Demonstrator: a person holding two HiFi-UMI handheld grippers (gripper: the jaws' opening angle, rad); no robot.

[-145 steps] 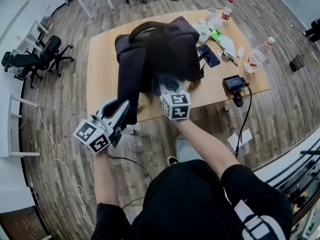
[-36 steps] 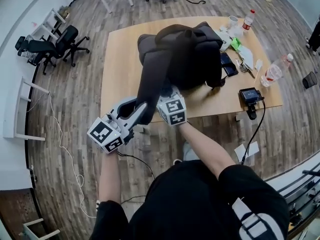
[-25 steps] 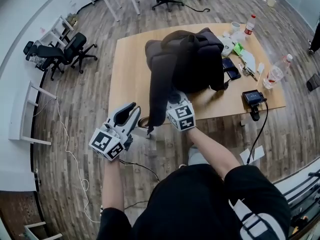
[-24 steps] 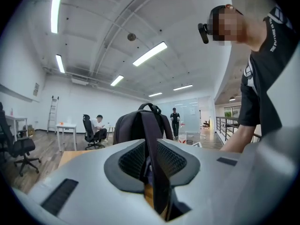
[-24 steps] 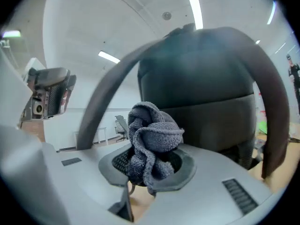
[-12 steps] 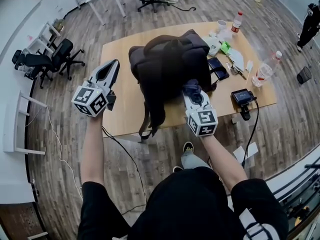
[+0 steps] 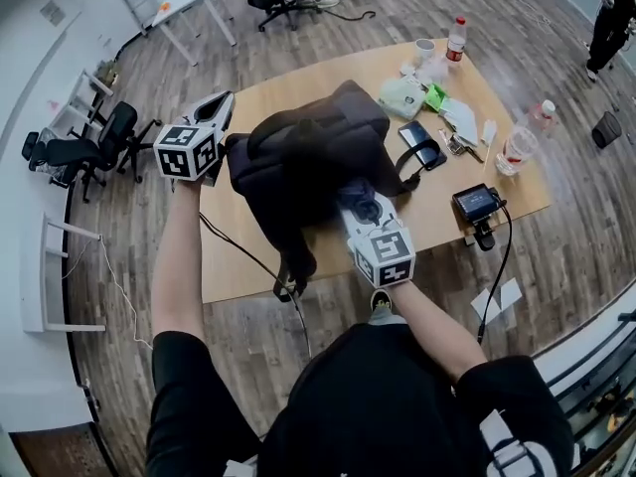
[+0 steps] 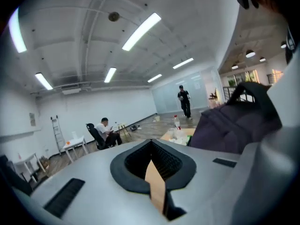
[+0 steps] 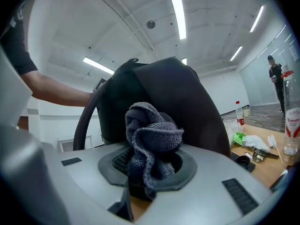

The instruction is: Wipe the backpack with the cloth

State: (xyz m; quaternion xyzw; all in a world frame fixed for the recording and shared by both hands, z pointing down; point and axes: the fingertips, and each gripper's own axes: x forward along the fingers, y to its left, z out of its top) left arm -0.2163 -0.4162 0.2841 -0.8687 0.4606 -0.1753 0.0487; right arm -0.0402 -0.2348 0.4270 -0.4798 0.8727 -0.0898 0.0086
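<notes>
The right gripper [image 9: 149,165] clamps a crumpled, nubby grey cloth [image 9: 154,130] at the near face of the soft, dark, rounded backpack [image 7: 298,157], which stands on the wooden table [image 7: 437,212]. The left gripper [image 8: 151,146] has its ribbed black pads pressed together, empty.

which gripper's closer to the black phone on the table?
Right. The right gripper, holding the cloth, is at the backpack's near side, close to the phone. The left gripper is across the backpack, at its far left.

Open-plan office, swivel chairs [image 7: 91,145], wooden table [image 7: 235,268], ceiling strip lights [image 8: 141,31]
</notes>
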